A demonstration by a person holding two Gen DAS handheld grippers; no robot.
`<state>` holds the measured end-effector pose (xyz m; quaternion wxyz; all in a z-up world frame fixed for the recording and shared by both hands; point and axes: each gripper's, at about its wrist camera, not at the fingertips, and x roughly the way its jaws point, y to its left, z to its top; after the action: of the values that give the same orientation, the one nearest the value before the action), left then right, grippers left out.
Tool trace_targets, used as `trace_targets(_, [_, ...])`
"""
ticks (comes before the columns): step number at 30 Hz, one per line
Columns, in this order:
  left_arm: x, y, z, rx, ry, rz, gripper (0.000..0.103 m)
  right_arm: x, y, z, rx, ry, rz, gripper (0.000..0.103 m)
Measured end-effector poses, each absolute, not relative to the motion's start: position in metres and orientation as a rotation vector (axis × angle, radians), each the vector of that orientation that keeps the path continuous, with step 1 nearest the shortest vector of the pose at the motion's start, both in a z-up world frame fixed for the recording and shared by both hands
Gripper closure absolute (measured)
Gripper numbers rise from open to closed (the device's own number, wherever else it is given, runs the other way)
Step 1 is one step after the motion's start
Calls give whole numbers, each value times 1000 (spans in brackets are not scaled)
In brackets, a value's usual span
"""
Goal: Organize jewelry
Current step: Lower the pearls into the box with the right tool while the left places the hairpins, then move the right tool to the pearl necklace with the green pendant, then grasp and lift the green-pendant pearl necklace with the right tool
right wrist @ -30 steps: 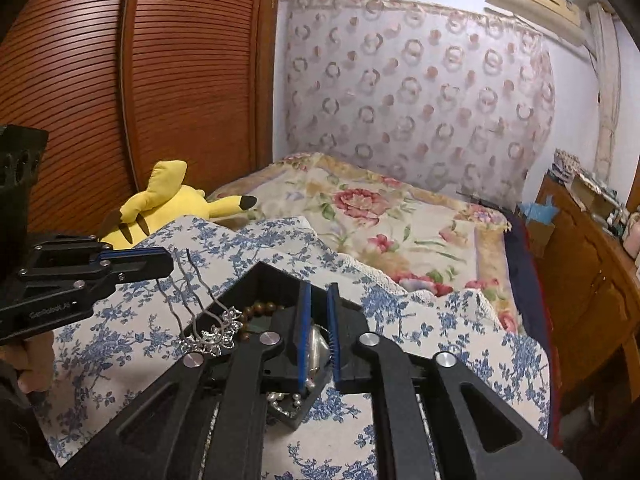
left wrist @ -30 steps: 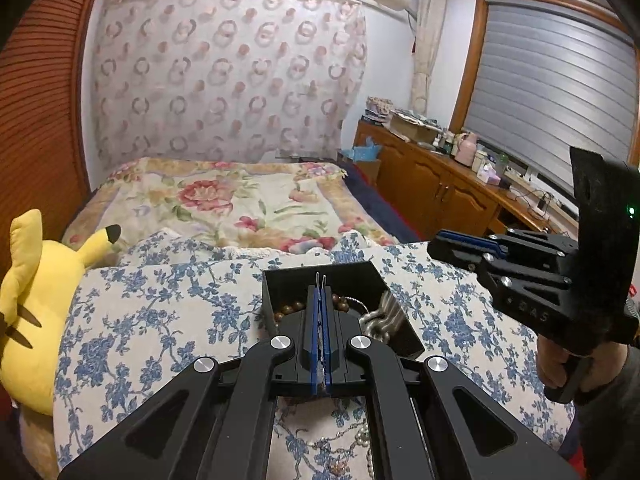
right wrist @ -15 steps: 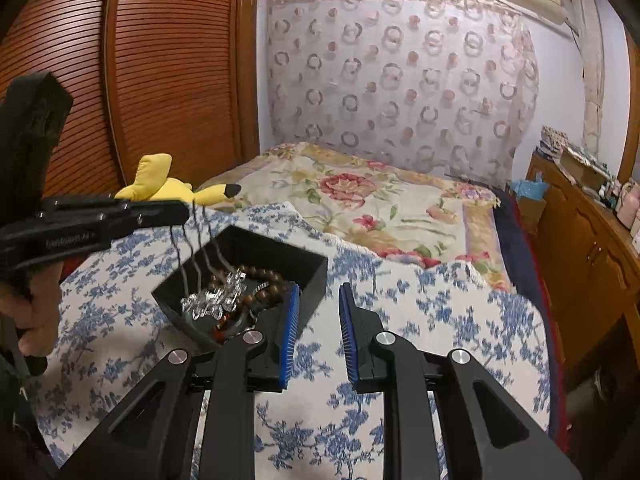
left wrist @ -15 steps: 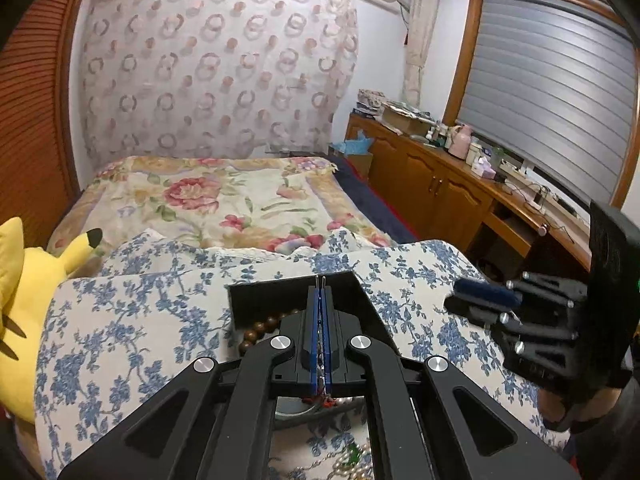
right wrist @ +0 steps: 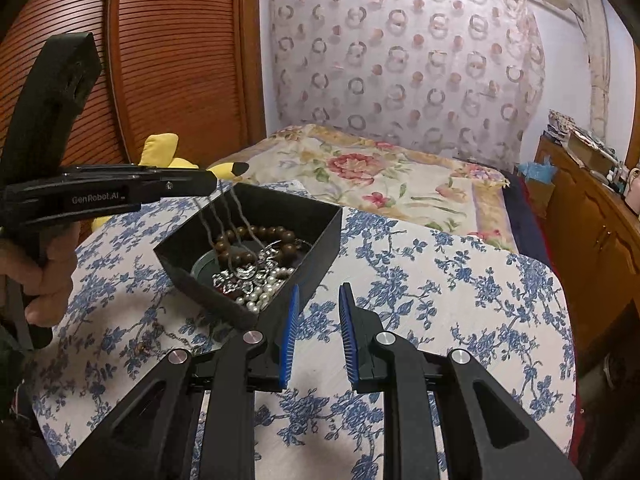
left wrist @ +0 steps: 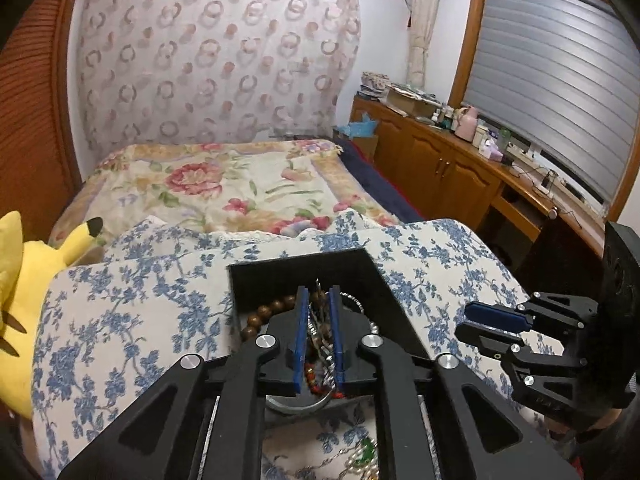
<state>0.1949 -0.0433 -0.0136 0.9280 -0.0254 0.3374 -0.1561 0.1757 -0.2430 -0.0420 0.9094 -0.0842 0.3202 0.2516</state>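
Observation:
A black open box (right wrist: 312,248) sits on the blue-flowered cloth and holds brown wooden beads (right wrist: 256,236), white pearls (right wrist: 264,292) and a green bangle. My left gripper (left wrist: 318,300) hovers over the box (left wrist: 396,300), its blue pads slightly parted. The thin chains of a silver necklace (right wrist: 244,272) hang from its tip (right wrist: 212,182) and the ornament rests in the box. My right gripper (right wrist: 318,300) is open and empty, just right of the box; it shows at the right in the left wrist view (left wrist: 480,322).
More jewelry, a pearl and green-bead string (left wrist: 364,456), lies on the cloth near me. A yellow plush toy (left wrist: 24,292) lies at the left edge. A flowered bed (right wrist: 380,176) lies beyond, and wooden cabinets (left wrist: 448,172) stand at the right.
My left gripper has lowered the silver necklace into the box and its pads have parted slightly. My right gripper has opened and drawn back to the right of the box.

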Motion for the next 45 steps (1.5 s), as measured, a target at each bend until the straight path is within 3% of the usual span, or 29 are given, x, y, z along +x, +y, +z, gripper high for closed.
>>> trace_targets(2, [189, -39, -12, -41, 685, -309, 76, 171, -243, -43, -170, 659, 527, 80])
trace_targets(15, [149, -5, -19, -19, 682, -274, 53, 139, -232, -56, -177, 692, 578, 80])
trace_targets(19, [136, 5, -32, -17, 695, -258, 40, 131, -226, -65, -189, 718, 599, 80])
trace_targets(22, [129, 12, -43, -5, 717, -248, 38, 126, -219, -73, -202, 747, 614, 80])
trace_targets(25, [124, 15, -55, 19, 740, -238, 25, 123, -213, -83, -226, 779, 633, 80])
trace_targets(35, [125, 18, -85, 84, 832, -228, 17, 120, -193, -100, -309, 843, 650, 81])
trace_targets(39, [127, 14, -93, 111, 860, -226, 15, 122, -193, -100, -330, 839, 632, 98])
trace_targets(43, [129, 8, -104, 145, 898, -222, 14, 119, -196, -99, -362, 827, 609, 98])
trace_targets(45, [129, 8, -106, 148, 898, -220, 8, 117, -201, -98, -361, 813, 590, 98])
